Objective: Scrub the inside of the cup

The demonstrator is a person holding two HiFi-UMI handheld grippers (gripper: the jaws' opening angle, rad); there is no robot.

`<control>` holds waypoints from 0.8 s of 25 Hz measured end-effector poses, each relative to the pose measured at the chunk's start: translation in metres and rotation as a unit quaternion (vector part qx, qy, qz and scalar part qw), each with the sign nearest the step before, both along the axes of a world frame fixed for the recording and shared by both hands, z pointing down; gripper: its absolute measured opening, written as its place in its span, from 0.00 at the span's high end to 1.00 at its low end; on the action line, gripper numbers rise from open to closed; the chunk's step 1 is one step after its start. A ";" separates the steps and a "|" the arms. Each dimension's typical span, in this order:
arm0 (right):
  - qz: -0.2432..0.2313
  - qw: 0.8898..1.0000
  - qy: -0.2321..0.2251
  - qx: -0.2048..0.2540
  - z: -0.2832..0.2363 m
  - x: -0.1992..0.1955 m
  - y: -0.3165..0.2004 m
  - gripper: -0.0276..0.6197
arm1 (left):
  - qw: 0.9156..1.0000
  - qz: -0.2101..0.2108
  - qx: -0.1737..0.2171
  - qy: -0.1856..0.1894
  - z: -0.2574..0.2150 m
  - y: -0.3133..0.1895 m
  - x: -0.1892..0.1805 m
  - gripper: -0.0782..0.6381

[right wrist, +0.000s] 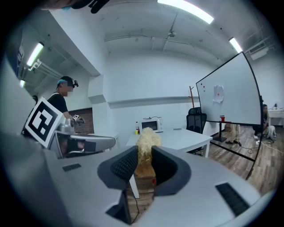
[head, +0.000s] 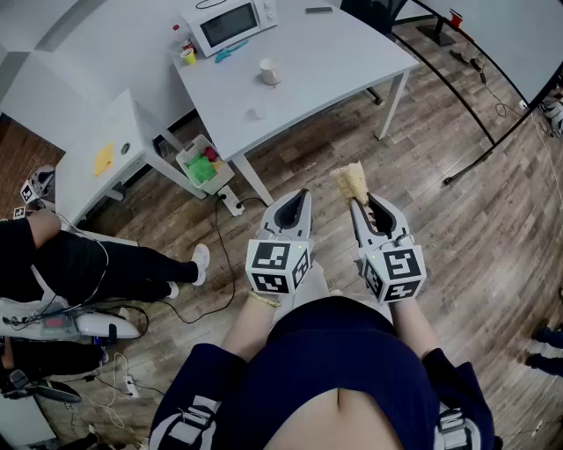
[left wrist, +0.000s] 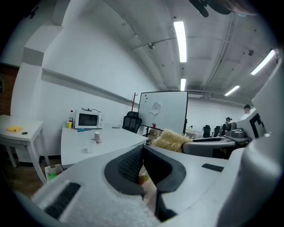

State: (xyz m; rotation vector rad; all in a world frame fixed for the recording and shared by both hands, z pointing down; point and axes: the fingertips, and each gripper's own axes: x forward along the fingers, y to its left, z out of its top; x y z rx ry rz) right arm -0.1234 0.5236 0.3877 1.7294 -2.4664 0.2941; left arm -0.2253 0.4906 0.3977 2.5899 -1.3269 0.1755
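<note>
Well short of table [head: 334, 70] edge, right tongs [head: 358, 204] clamping scrubber [head: 352, 182]

table: white table [head: 334, 61] on wood floor [head: 493, 264]
on it: microwave [head: 230, 22], cup [head: 270, 71], blue item [head: 230, 51]

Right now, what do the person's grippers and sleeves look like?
The left gripper and right gripper are pale grey tapered shells with dark ribbed inner pads. Each carries a white cube with black square markers. The person wears a navy top; its sleeves have white stripes.
</note>
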 end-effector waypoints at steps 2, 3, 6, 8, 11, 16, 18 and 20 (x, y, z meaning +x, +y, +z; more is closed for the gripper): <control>-0.002 1.000 0.000 0.002 0.001 0.001 -0.001 0.79 | 1.000 -0.003 0.001 0.001 -0.001 0.000 -0.001 0.87; -0.002 1.000 0.001 0.003 0.002 0.001 -0.001 0.79 | 1.000 -0.004 0.002 0.001 0.000 0.000 -0.001 0.87; -0.004 1.000 0.003 0.005 0.001 0.002 0.002 0.79 | 1.000 -0.006 0.001 0.000 0.001 0.003 0.001 0.87; -0.005 1.000 0.004 0.006 0.000 0.003 0.004 0.79 | 1.000 -0.007 0.000 0.000 0.001 0.005 0.002 0.87; -0.009 1.000 0.003 0.007 -0.002 0.002 0.005 0.79 | 1.000 -0.009 0.001 0.002 0.000 0.005 0.002 0.87; -0.021 1.000 0.013 0.008 0.000 -0.004 0.010 0.79 | 1.000 -0.016 0.001 0.004 0.000 0.009 0.001 0.87; -0.025 1.000 0.010 0.005 0.001 -0.004 0.013 0.79 | 1.000 -0.020 -0.001 0.003 0.000 0.012 0.001 0.87; -0.027 1.000 0.003 0.002 0.003 -0.004 0.014 0.79 | 1.000 -0.022 -0.003 0.001 0.001 0.015 0.002 0.87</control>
